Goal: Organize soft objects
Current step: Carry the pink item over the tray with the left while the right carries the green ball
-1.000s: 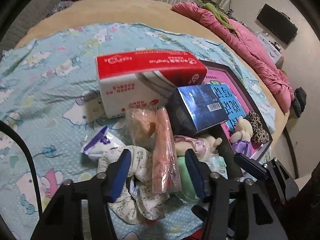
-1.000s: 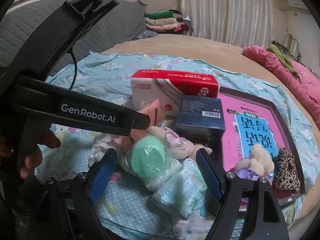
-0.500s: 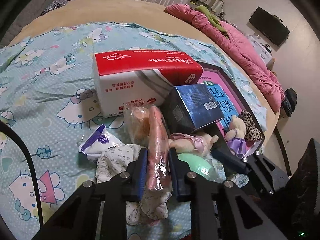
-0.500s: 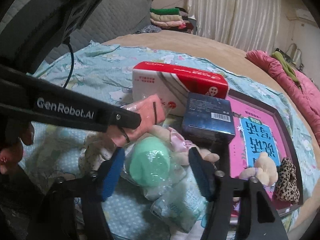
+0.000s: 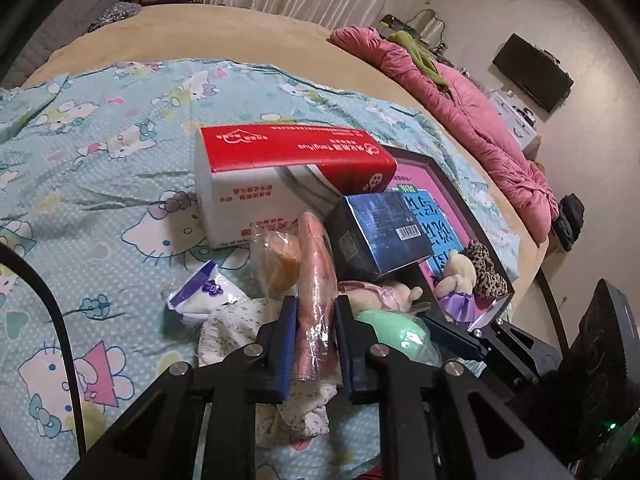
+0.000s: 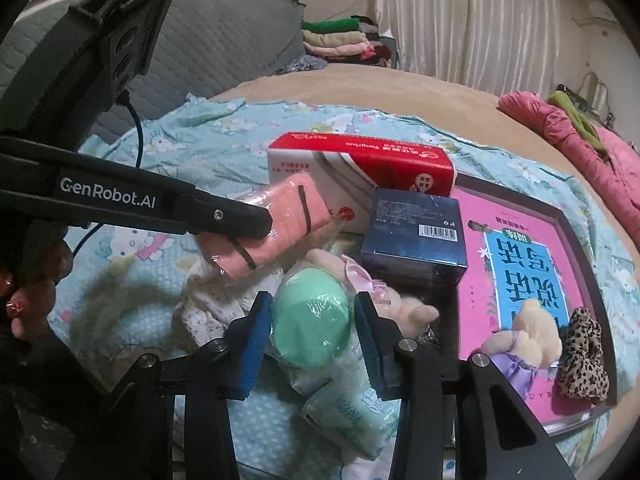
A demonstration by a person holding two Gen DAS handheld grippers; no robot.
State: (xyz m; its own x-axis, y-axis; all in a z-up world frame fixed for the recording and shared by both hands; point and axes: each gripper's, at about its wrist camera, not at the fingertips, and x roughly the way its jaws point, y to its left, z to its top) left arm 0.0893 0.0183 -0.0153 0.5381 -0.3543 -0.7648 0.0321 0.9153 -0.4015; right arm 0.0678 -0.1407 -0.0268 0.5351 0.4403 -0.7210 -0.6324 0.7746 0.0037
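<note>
Pink wrapped roll [image 5: 316, 280] pinched by left hand-held gripper [image 5: 316, 344]; right hand-held gripper [image 6: 312, 340] closing around one green ball [image 6: 308, 316] (wrapped).

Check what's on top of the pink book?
On the pink book: a plush doll and a leopard scrunchie at its near end. The dark blue box overlaps its left edge; whether it rests on the cover is unclear, and what it hides can't be seen.
</note>
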